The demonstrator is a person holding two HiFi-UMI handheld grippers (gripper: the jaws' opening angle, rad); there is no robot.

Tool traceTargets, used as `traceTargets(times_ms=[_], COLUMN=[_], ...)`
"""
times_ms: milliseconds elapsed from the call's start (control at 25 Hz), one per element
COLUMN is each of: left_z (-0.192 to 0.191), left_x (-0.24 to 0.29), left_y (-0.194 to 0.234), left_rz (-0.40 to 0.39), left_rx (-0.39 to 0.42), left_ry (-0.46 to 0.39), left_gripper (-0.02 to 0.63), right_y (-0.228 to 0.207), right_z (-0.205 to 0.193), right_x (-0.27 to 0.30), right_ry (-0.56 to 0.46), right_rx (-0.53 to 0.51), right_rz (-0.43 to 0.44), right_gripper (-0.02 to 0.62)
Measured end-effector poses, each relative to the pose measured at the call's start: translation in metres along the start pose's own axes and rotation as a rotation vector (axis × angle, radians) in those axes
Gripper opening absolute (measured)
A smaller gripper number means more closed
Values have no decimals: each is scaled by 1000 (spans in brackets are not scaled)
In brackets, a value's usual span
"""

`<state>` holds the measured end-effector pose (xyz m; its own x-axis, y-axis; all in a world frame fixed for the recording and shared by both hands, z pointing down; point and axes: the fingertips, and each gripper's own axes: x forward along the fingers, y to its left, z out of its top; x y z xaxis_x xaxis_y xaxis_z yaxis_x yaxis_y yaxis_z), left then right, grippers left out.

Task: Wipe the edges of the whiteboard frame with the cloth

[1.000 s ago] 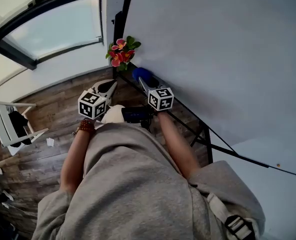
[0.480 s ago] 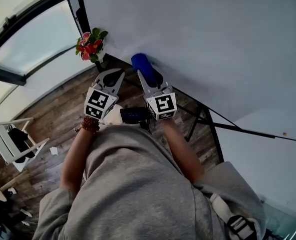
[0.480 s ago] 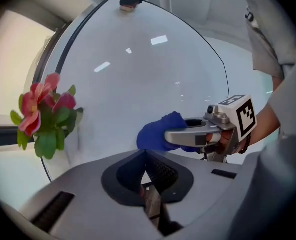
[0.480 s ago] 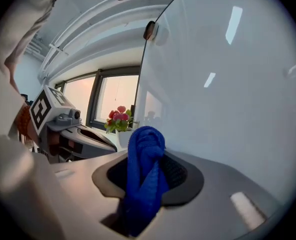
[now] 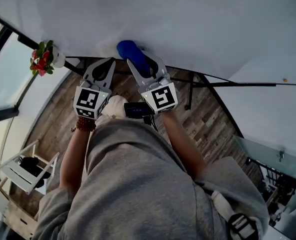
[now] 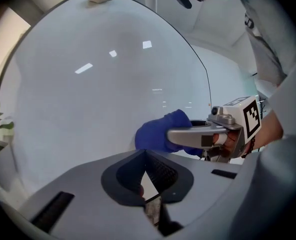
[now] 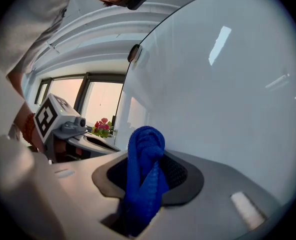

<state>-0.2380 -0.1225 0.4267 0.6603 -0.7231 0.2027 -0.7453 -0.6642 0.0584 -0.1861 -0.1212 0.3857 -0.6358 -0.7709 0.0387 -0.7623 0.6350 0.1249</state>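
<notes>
The right gripper (image 5: 140, 60) is clamped on 1 blue cloth (image 5: 129, 53), whose bunched end sits ahead of its tips at the lower edge of the whiteboard (image 5: 188, 19). To its right the black frame (image 5: 228, 84) runs on unobstructed. Just to its left, the left gripper (image 6: 143, 156) has its jaws together with nothing between them. Beyond that gripper's left stands 1 pot of flowers (image 5: 42, 59).

The cloth (image 7: 145, 179) sits between the right gripper's (image 5: 145, 59) jaws, whiteboard (image 5: 188, 24) just ahead, left gripper (image 5: 106, 61) beside, flowers (image 5: 41, 59) farther left.
</notes>
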Motion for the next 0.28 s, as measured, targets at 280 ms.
traceTargets(times_ms=[280], left_z=[5], left_x=[73], left_y=[-71], left_rz=[-103], left_rx=[14], left_ry=[22], left_gripper=[9], right_y=[-89], right_z=[-22], right_x=[-99], right_ry=[37], right_rx=[44], right_rz=[-192], right_gripper=[143])
